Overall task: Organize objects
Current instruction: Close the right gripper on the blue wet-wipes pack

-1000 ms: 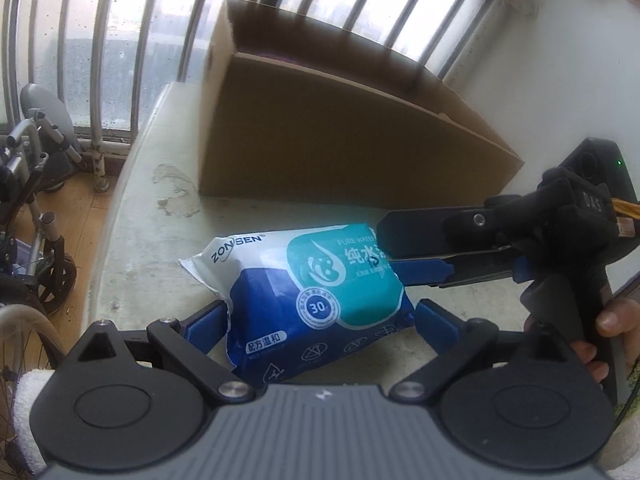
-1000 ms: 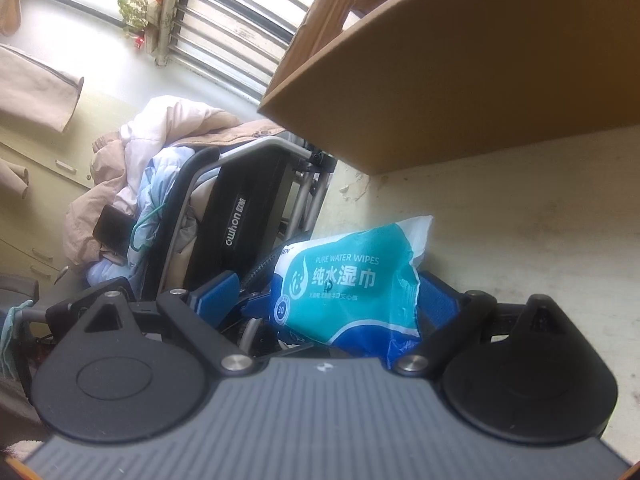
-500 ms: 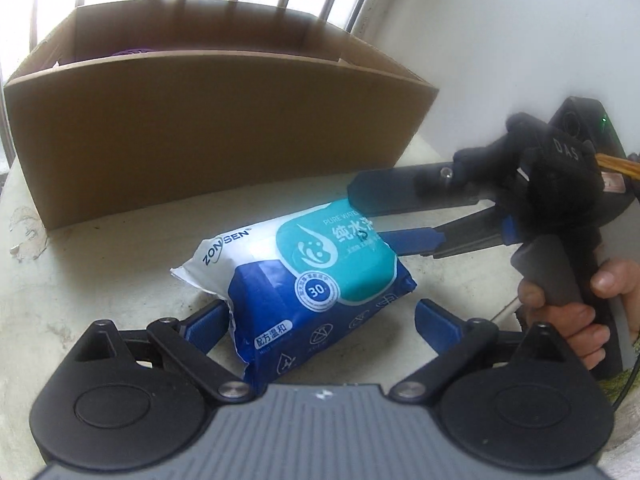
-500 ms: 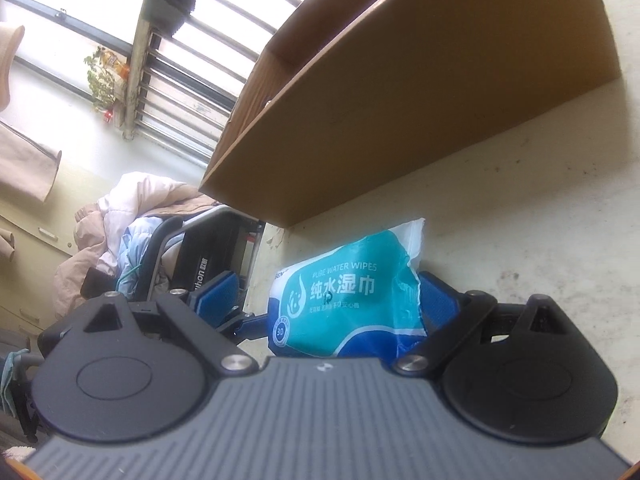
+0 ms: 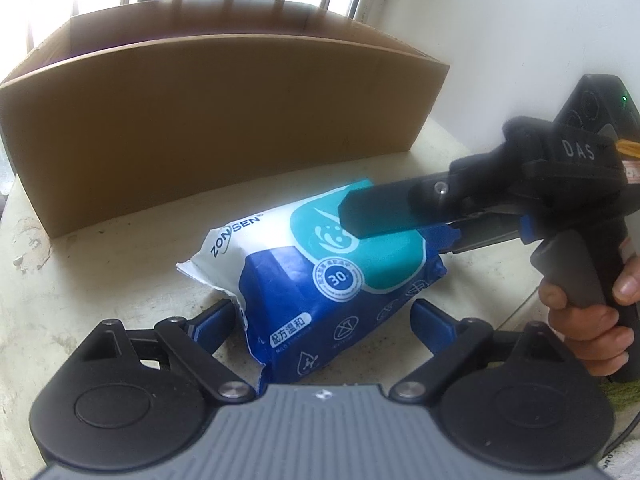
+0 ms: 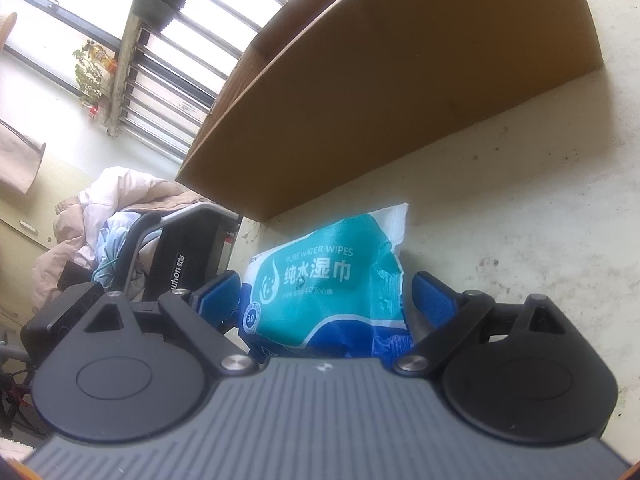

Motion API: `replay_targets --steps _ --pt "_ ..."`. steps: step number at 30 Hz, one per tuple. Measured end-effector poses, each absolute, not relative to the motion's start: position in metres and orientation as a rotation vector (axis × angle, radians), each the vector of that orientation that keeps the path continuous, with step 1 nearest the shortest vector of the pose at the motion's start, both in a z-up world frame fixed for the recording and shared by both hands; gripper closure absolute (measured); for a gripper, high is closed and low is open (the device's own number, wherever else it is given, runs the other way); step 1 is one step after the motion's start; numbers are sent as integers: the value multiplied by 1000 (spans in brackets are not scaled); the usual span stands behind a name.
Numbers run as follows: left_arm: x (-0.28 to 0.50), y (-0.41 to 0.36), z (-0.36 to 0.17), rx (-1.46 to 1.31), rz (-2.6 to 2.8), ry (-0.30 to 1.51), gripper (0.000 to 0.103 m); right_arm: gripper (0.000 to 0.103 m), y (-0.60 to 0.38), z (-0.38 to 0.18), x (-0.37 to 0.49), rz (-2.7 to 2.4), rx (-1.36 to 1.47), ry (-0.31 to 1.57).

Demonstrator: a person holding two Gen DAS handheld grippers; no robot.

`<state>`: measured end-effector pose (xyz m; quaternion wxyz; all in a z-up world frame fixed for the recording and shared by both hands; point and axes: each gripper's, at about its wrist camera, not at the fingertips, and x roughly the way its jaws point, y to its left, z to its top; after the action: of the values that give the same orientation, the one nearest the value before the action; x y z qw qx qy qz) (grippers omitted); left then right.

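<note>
While both grippers' fingers close in, spread around the wipes pack (image 5: 320,276) lying just before the cardboard box (image 5: 208,120), they should squeeze evenly, then lift it over the wall.

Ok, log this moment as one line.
left gripper: closing around wipes | right gripper: closing around wipes | box: behind

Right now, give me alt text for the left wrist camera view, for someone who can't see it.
A blue and teal pack of wet wipes lies on a pale table, between the closing jaws of the left claw, while the right claw, held in a hand, straddles its far end from the right. A brown cardboard box stands behind it.
</note>
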<state>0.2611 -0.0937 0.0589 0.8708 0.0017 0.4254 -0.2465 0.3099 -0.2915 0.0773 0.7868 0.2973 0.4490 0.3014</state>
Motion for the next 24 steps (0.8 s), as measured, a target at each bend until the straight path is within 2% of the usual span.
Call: replay_targets --steps 3,12,24 --pt "259 -95 58 17 -506 876 12 15 -285 78 310 653 628 964" --pt "256 -96 58 17 -498 857 12 27 -282 73 310 628 640 961" --pt "244 -99 60 5 -485 844 15 30 -284 70 302 632 661 940"
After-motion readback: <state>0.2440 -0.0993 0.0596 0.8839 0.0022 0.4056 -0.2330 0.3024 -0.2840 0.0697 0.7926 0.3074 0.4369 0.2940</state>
